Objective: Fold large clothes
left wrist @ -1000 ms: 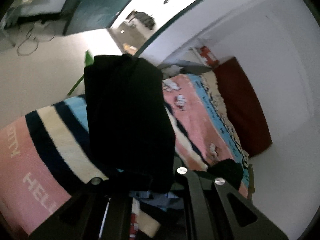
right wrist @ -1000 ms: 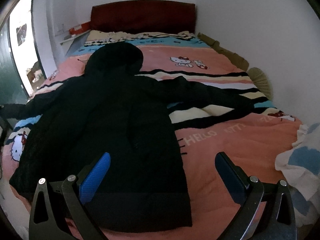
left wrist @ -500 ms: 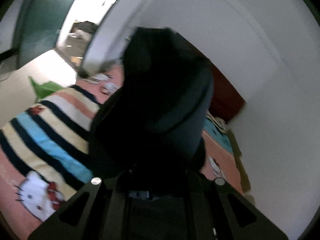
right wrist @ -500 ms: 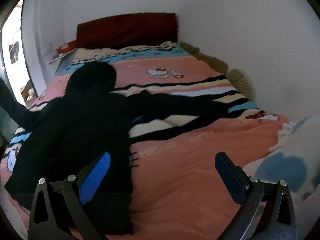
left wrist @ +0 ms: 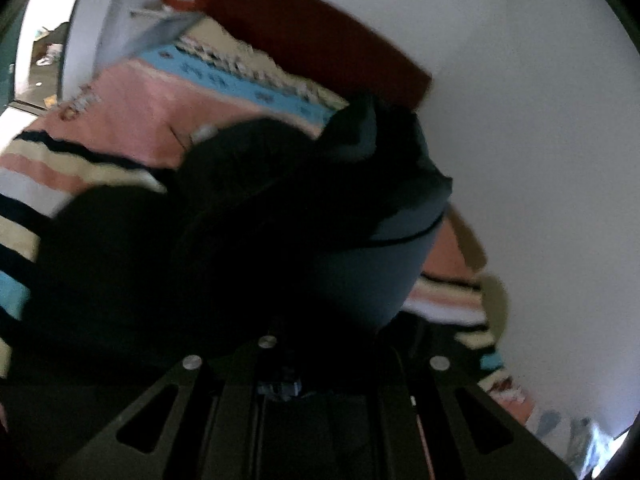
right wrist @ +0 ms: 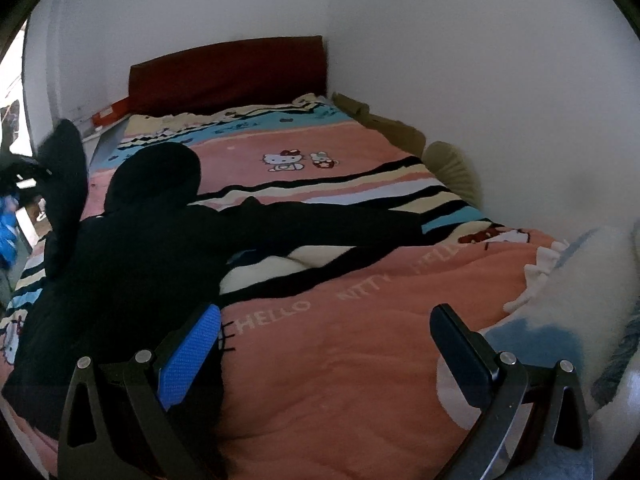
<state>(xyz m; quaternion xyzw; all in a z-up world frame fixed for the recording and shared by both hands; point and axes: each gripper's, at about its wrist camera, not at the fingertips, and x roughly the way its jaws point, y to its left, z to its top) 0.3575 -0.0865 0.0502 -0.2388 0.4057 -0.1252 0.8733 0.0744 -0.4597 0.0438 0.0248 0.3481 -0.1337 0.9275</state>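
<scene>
Since a second ago the left tongs have swung across with one sleeve of the black hooded jacket, from beside the bed's edge to above it, so the dark red headboard now fills the top of their view. Their jaws are pressed together on that sleeve's dark cloth, which bunches right before the lens; in the right wrist view the sleeve stands lifted at the far left. The jacket's body lies flat on the pink, striped cartoon-cat blanket covering the bed, hood toward the headboard, other sleeve stretched out across the stripes toward the white wall. The right tongs are spread wide with nothing between them, over the blanket near the jacket's hem. A white and blue fabric heap lies at the right edge.
</scene>
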